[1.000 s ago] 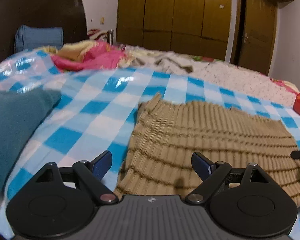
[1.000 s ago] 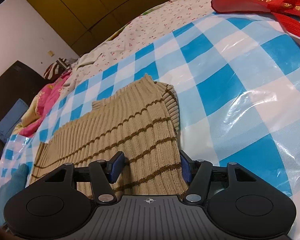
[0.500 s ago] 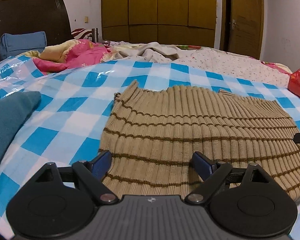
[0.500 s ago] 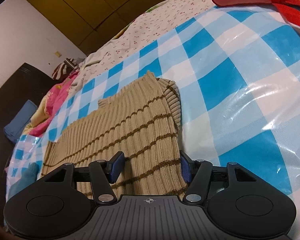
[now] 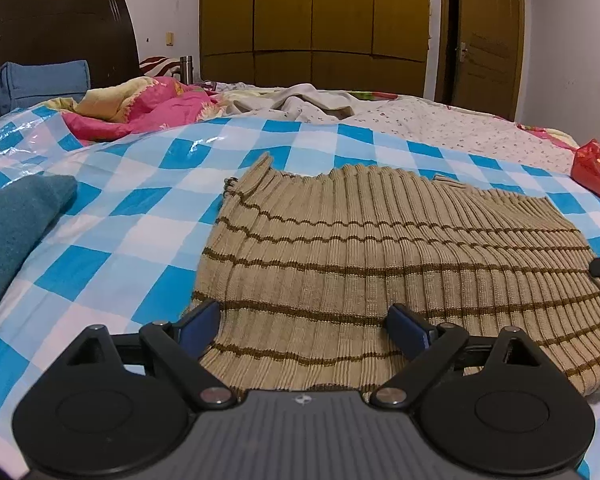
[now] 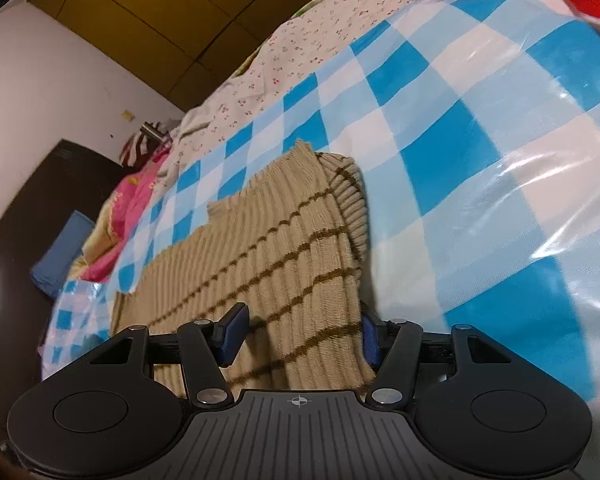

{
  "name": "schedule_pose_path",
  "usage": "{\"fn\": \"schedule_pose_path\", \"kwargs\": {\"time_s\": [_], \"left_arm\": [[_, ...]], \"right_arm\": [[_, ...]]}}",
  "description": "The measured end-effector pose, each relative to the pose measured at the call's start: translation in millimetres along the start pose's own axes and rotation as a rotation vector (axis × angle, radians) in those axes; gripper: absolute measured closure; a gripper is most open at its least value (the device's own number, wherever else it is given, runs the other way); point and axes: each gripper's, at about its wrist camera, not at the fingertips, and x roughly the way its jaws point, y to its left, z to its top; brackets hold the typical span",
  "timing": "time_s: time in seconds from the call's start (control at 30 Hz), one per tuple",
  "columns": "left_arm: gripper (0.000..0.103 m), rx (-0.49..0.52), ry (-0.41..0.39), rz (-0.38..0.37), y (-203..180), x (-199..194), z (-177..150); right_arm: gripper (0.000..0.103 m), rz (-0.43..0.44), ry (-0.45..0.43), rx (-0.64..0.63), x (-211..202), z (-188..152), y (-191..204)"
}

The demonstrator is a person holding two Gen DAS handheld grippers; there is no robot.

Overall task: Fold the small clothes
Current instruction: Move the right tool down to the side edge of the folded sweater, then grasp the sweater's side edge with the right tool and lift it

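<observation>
Two grippers sit low over one garment. Tan ribbed sweater [image 5: 340, 264] with thin brown stripes lies flat on the blue-and-white checked plastic sheet [image 5: 148, 216] covering the bed, its ribbed neck end toward the red bag [image 5: 596, 172].

Left gripper [image 5: 304, 324]: jaws spread wide and opening; blue pads straddle the near left corner of the sweater, the left pad at the knit's side edge, neither pressing on it.

Right gripper [image 6: 300, 336]: jaws closing, part-way spread; the sweater's near right edge lies between them, the right pad [image 6: 371, 340] just at the knit's side edge. No pinch visible yet.

Right gripper's tip also shows at the right border of the left wrist view, over the sweater.

Teal cloth [image 5: 12, 228] lies left of the sweater, well apart. Pink bedding [image 5: 140, 112] is bunched near the dark headboard [image 5: 56, 36].
</observation>
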Motion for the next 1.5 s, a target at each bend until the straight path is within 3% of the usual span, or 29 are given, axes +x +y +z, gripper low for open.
{"fn": "schedule_pose_path", "kwargs": {"time_s": [0.4,0.6,0.9,1.07,1.2,1.33,1.5], "left_arm": [[0.001,0.011,-0.009,0.004,-2.4,0.5,-1.5],[0.0,0.021,-0.012,0.004,-4.6,1.0,-2.4],[0.0,0.026,-0.016,0.006,-6.2,0.8,-4.2],[0.0,0.053,-0.056,0.031,-11.5,-5.9,-5.6],[0.0,0.079,-0.096,0.026,-16.7,-12.2,-5.3],[0.0,0.137,-0.059,-0.005,-23.5,-6.5,-7.3],[0.0,0.098,-0.037,-0.053,-16.6,-7.4,-5.8]], "right_arm": [[0.045,0.071,-0.009,0.066,13.3,2.3,-5.8],[0.05,0.153,0.016,0.128,8.1,-1.0,-16.0],[0.052,0.112,-0.02,0.13,23.0,0.9,-5.4],[0.076,0.076,-0.006,0.168,13.4,-4.6,-4.2],[0.081,0.09,-0.014,0.181,2.7,-5.7,-1.6],[0.082,0.087,-0.023,0.17,-5.0,-1.9,12.1],[0.082,0.066,-0.034,0.108,-16.8,4.3,45.4]]}}
